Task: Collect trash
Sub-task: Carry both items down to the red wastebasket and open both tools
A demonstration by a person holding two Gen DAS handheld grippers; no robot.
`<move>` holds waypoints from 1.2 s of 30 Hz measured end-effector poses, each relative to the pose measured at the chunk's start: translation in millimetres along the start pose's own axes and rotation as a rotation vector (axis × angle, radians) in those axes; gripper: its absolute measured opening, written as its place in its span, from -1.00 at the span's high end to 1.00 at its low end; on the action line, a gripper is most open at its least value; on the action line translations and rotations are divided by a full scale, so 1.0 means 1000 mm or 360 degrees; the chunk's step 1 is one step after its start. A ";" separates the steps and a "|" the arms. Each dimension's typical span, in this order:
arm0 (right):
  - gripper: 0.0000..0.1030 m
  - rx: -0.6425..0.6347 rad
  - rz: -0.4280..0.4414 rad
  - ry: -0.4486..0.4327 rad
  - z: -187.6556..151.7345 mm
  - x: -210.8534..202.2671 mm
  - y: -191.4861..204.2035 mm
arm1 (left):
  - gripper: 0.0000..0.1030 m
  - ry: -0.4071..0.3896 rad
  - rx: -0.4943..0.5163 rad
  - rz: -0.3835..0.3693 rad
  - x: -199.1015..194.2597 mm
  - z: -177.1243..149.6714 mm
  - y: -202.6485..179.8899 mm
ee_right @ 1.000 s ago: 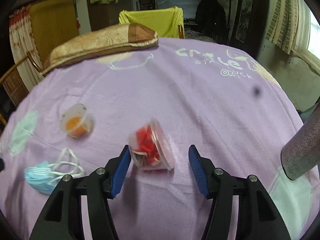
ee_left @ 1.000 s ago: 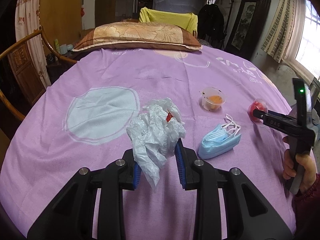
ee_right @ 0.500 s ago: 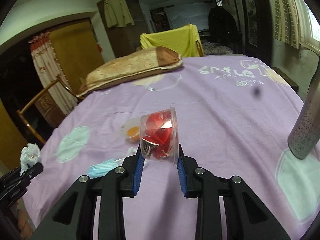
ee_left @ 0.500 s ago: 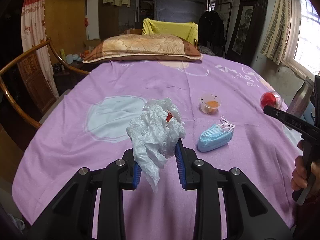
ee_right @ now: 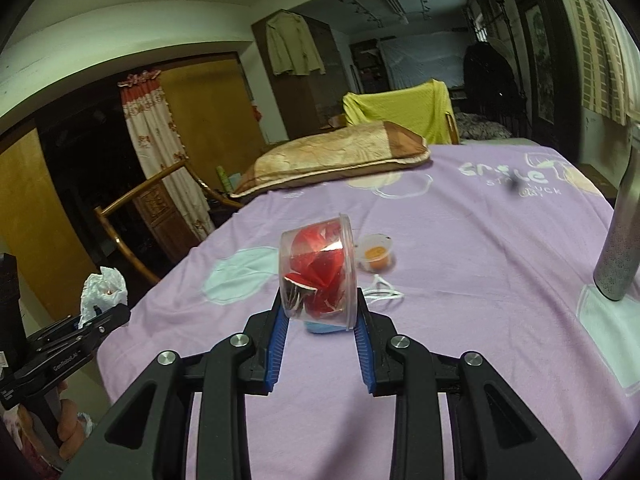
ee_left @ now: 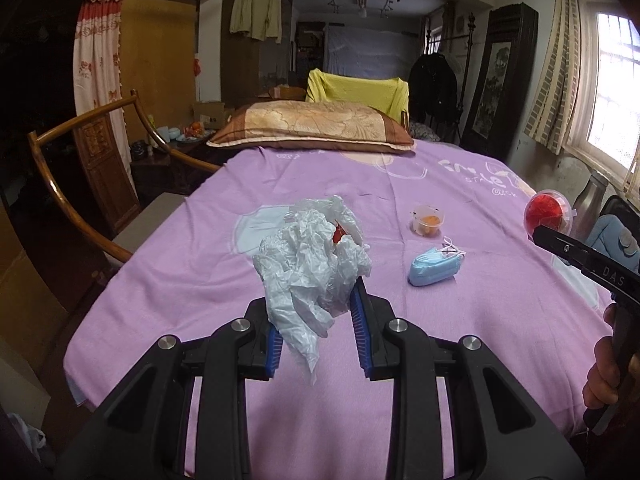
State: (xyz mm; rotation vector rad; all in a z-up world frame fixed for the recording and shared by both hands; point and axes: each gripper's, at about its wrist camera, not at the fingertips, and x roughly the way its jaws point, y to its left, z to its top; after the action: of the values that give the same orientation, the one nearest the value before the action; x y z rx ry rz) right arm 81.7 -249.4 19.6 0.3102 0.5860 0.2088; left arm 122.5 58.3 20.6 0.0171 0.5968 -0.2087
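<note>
**Trash held in both grippers above the bed**

Crumpled plastic bag (ee_left: 312,256) is sitting clamped in the left gripper (ee_left: 318,330), tilted downward over the purple bed (ee_left: 200,280). The right gripper (ee_right: 320,344), having just closed, is pinching a clear cup (ee_right: 318,276) of red scraps.

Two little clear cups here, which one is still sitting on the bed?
The orange-filled cup, beside the blue mask. The red-filled cup is lifted, clamped in the right gripper.
</note>
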 end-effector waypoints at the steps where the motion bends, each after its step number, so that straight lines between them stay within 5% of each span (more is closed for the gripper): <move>1: 0.39 -0.0015 0.0014 -0.0006 -0.001 -0.004 0.006 | 0.41 -0.0015 -0.0001 0.0008 -0.007 -0.003 0.003; 11: 0.39 -0.0183 0.0220 -0.0013 -0.024 -0.031 0.096 | 0.40 -0.0014 -0.0092 0.0060 -0.075 -0.055 0.069; 21: 0.39 -0.0396 0.0446 0.0206 -0.059 -0.016 0.201 | 0.36 0.0415 -0.0208 0.0310 -0.085 -0.165 0.178; 25: 0.40 -0.0469 0.0521 0.0353 -0.080 0.002 0.239 | -0.62 0.0583 -0.0258 0.0380 -0.074 -0.212 0.206; 29: 0.40 -0.0563 0.0550 0.0493 -0.105 0.021 0.271 | -0.71 0.0630 -0.0282 0.0421 -0.071 -0.230 0.227; 36: 0.40 -0.0741 0.0627 0.0749 -0.156 0.050 0.330 | -0.87 0.0478 -0.0447 0.0677 -0.093 -0.228 0.275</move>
State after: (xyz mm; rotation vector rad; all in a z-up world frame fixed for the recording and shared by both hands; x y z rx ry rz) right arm -1.3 108.0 -14.7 -0.0869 0.9144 0.7997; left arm -24.5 362.1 -128.5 -0.0974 0.9016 0.2971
